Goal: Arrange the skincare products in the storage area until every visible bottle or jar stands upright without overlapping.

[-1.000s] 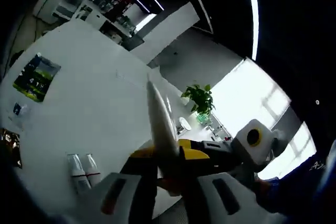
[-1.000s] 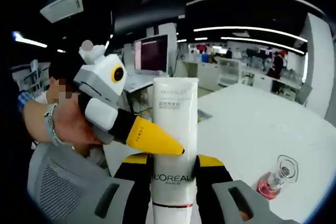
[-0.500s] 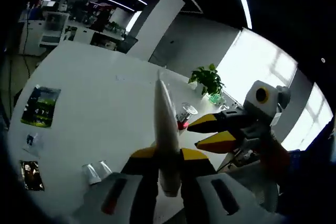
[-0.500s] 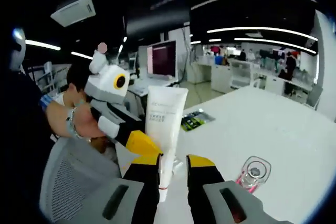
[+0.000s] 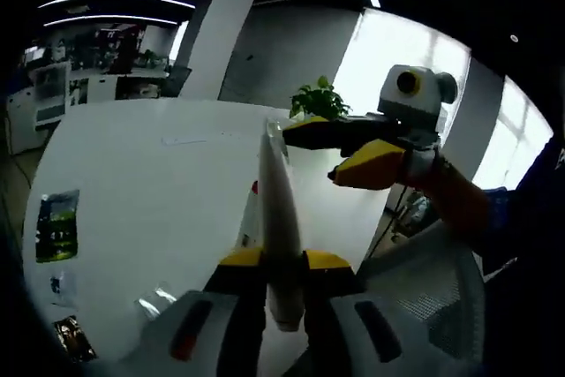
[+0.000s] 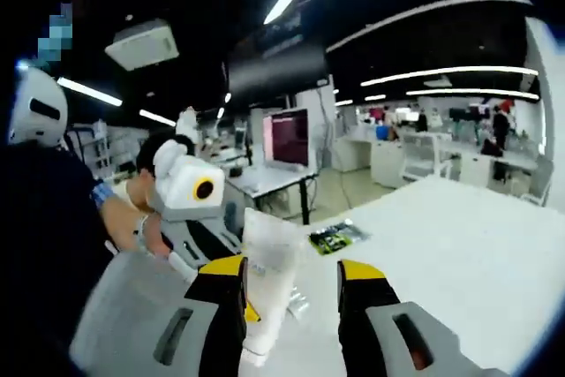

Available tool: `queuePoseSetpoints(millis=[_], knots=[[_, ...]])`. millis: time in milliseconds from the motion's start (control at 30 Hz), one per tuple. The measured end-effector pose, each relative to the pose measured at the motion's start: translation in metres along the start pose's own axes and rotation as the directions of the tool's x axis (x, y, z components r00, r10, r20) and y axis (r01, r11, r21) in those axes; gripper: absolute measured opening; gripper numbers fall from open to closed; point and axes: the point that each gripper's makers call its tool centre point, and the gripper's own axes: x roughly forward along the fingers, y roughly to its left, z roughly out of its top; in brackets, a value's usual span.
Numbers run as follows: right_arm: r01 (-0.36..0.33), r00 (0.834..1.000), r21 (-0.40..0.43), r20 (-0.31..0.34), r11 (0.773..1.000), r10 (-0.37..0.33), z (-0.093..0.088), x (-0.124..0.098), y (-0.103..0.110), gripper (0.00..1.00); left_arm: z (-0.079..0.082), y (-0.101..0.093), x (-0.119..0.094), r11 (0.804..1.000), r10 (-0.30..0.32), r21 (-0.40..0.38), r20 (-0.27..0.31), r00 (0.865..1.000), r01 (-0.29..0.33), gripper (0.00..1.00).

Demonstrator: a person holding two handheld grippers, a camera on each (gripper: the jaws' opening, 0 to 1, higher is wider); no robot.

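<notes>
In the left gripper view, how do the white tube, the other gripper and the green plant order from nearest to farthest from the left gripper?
1. white tube: clamped between the left gripper's jaws.
2. right gripper: open, upper right, past the tube's tip.
3. green plant: far edge of the white table, behind that gripper.

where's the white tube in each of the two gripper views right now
Left gripper view: the white tube stands edge-on at bottom centre, clamped in the left claw.
Right gripper view: the white tube leans at lower centre-left, its broad face showing, beside the right claw, whose jaws are apart.
Shared landmark: the white table, with a green printed packet lying on it.
</notes>
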Motion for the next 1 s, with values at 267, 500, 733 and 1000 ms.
queuePoseSetpoints(millis=[267, 500, 733, 1000], knots=[[-0.334, 0.912, -0.253, -0.329, 0.908, 0.244, 0.002, 0.006, 0.032, 0.41, -0.009, -0.019, 0.007, 0.992, -0.041, 0.117, -0.056, 0.998, 0.047, 0.09], [-0.597, 0.703, -0.211, -0.602, 0.774, 0.378, -0.039, 0.018, 0.051, 0.18, -0.015, -0.022, 0.008, 0.980, -0.022, 0.197, -0.090, 0.996, 0.040, 0.09], [-0.717, 0.494, -0.080, -0.760, 0.693, 0.423, -0.067, 0.012, 0.056, 0.10, -0.023, -0.023, 0.009, 0.982, -0.023, 0.183, -0.149, 0.989, 0.051, 0.09], [-0.738, 0.407, -0.096, -0.853, 0.668, 0.327, -0.073, 0.017, 0.058, 0.04, -0.027, -0.018, 0.010, 0.974, 0.002, 0.222, -0.174, 0.985, 0.037, 0.10]])
